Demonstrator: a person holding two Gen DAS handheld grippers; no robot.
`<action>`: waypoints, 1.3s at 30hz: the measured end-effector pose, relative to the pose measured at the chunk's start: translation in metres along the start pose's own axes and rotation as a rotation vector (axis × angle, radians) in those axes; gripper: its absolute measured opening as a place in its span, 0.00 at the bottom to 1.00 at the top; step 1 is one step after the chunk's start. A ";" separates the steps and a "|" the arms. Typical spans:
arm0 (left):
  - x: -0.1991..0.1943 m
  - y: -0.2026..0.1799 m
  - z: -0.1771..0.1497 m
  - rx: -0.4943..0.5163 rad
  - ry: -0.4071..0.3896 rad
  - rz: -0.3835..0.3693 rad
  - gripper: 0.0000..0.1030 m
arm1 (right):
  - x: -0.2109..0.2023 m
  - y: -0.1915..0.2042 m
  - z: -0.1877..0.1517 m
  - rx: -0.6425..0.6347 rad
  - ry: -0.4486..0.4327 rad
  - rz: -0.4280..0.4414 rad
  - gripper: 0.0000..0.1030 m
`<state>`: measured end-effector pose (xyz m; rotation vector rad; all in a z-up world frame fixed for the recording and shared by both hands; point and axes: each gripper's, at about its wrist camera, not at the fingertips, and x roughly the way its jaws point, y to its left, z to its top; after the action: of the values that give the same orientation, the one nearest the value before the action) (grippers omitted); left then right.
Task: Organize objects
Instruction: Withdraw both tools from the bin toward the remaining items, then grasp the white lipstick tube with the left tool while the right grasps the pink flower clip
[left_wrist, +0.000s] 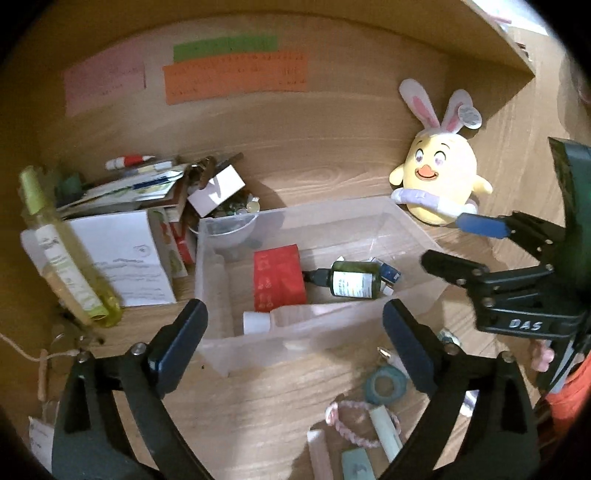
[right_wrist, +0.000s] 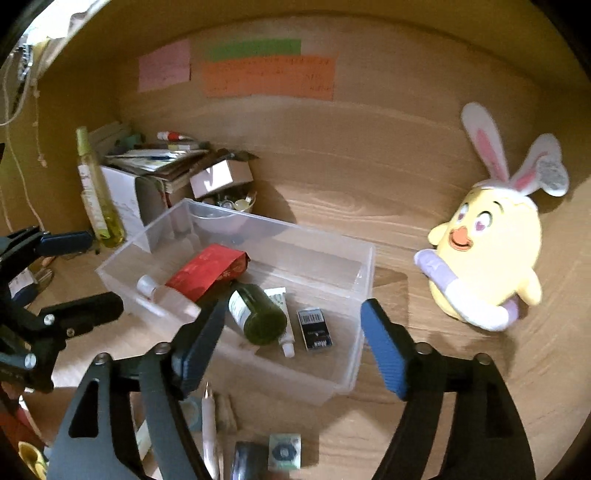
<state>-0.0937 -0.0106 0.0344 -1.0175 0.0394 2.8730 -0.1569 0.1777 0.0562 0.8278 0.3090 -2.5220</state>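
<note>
A clear plastic bin (left_wrist: 218, 258) (right_wrist: 364, 266) stands on the wooden desk. In it lie a red box (left_wrist: 279, 277) (right_wrist: 208, 271), a dark green bottle (left_wrist: 354, 282) (right_wrist: 258, 314), a clear bottle with a white cap (left_wrist: 258, 321) (right_wrist: 162, 291), a small white tube (right_wrist: 282, 317) and a small dark box (right_wrist: 314, 329). My left gripper (left_wrist: 295, 347) is open and empty just before the bin's near wall. My right gripper (right_wrist: 291, 354) is open and empty over the bin's near right part; it also shows in the left wrist view (left_wrist: 458, 240).
A yellow plush chick with bunny ears (left_wrist: 439, 181) (right_wrist: 484, 254) sits right of the bin. A yellow-green spray bottle (left_wrist: 70, 266), a white box (left_wrist: 122, 258) and a pile of papers stand at left. Tape roll (left_wrist: 386, 386), a pink band (left_wrist: 354, 424) and pens lie in front.
</note>
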 end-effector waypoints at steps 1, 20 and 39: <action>-0.004 0.000 -0.003 0.001 -0.003 0.006 0.96 | -0.006 -0.001 -0.004 0.001 -0.007 -0.004 0.74; 0.005 0.010 -0.098 -0.090 0.186 -0.005 0.69 | -0.026 -0.024 -0.106 0.071 0.137 -0.088 0.75; 0.005 -0.001 -0.122 -0.049 0.198 0.008 0.19 | -0.010 -0.004 -0.132 0.066 0.212 0.001 0.34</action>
<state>-0.0207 -0.0162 -0.0637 -1.3105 -0.0135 2.7823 -0.0857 0.2306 -0.0424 1.1241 0.2939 -2.4580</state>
